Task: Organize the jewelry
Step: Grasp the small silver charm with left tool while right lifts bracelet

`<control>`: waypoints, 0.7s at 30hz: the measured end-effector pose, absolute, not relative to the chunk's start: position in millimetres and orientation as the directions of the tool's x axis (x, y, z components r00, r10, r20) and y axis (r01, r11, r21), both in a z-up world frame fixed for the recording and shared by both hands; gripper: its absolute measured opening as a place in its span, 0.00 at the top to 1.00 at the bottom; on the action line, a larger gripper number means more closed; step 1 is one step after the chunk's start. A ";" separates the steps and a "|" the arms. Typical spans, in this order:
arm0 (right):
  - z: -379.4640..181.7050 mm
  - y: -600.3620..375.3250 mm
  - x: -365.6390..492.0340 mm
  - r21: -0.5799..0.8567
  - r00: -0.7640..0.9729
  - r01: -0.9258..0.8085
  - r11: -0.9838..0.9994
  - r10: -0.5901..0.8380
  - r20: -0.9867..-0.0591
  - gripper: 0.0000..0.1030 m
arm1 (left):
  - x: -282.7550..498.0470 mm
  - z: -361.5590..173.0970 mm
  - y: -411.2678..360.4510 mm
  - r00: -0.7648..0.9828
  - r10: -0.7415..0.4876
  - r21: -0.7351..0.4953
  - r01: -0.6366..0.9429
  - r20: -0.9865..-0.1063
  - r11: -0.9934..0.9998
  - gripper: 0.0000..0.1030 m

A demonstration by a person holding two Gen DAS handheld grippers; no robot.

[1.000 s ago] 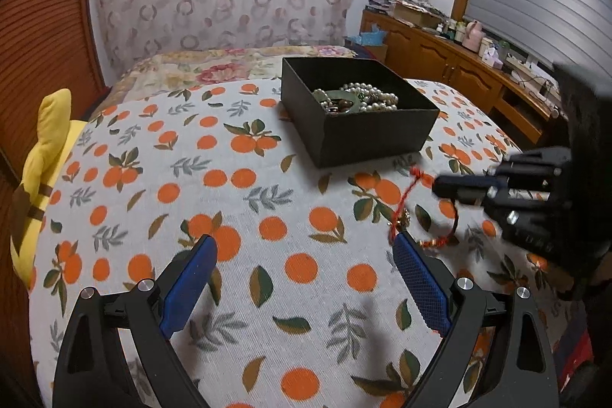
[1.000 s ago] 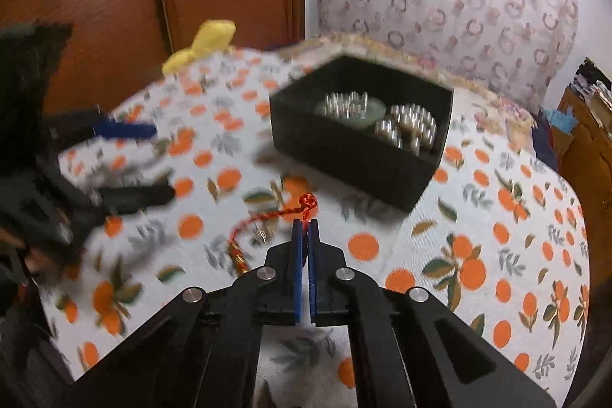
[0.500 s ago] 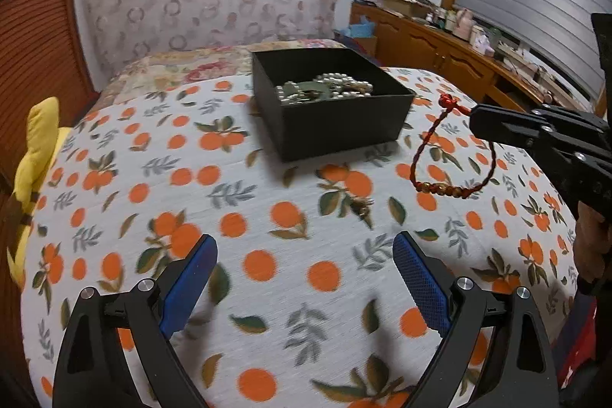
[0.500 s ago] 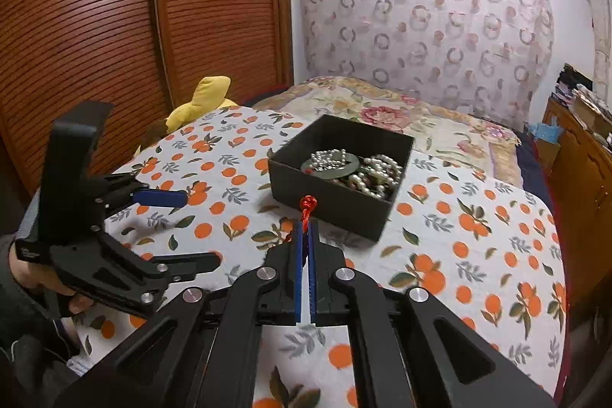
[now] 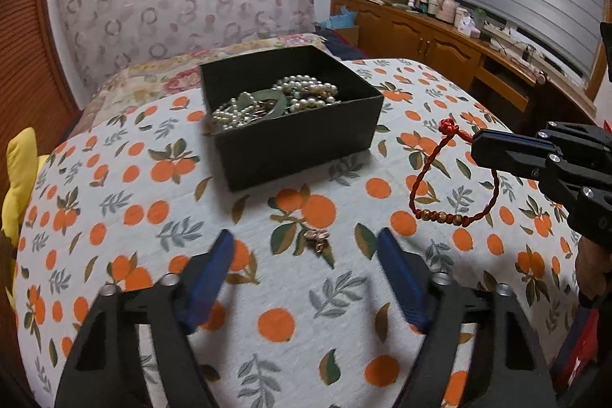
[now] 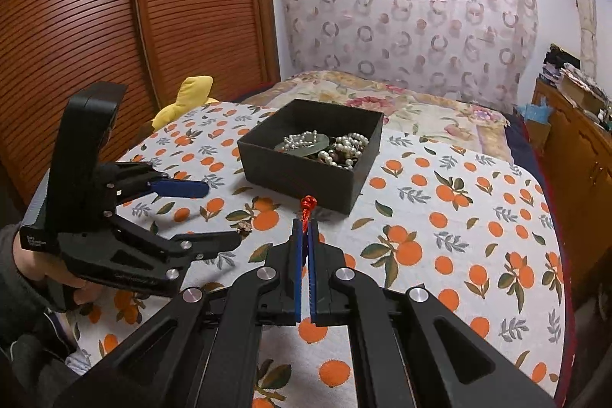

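Observation:
A black box [image 5: 302,144] [image 6: 298,178] holding pearl strands [image 5: 306,90] and a green jade ring stands on the orange-print cloth. My right gripper [image 6: 305,222] [image 5: 476,142] is shut on a red cord bracelet [image 5: 440,217], whose knot [image 6: 308,203] sticks out past the fingertips. The loop hangs free above the cloth, right of the box. My left gripper [image 5: 305,243] [image 6: 220,215] points down at the cloth and its jaws are closing. A small gold trinket [image 5: 319,239] [image 6: 243,227] lies just ahead between the blue pads, untouched.
A yellow plush toy [image 5: 19,178] [image 6: 187,98] sits at the cloth's left edge. A floral bedspread [image 6: 401,98] lies beyond the box. A wooden cabinet [image 5: 440,41] with clutter on top runs along the right wall. A slatted wooden door [image 6: 95,25] is on the left.
The right gripper lifted the red bracelet off the cloth and carried it up beside the box. The left gripper moved over toward the small trinket and its jaws narrowed.

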State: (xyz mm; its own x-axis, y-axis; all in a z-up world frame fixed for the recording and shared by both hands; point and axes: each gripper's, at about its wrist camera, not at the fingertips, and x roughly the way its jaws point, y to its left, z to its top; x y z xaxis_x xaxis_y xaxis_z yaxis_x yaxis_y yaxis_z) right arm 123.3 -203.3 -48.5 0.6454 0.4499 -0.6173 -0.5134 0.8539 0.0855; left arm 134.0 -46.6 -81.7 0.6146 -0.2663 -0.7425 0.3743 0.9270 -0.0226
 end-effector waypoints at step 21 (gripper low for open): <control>-57.9 -205.6 127.4 0.085 0.641 -0.507 0.858 0.441 -0.629 0.97 | 145.0 -93.4 -59.8 0.594 -0.246 0.006 0.389 -0.766 0.921 0.86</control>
State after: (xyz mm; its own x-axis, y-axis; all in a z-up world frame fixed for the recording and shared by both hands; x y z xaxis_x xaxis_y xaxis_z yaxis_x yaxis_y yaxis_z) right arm 127.4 -205.6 -57.9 0.6406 0.4406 -0.6288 -0.5069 0.8578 0.0847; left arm 145.0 -59.8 -93.4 0.5944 -0.2464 -0.7655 0.3894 0.9210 0.0059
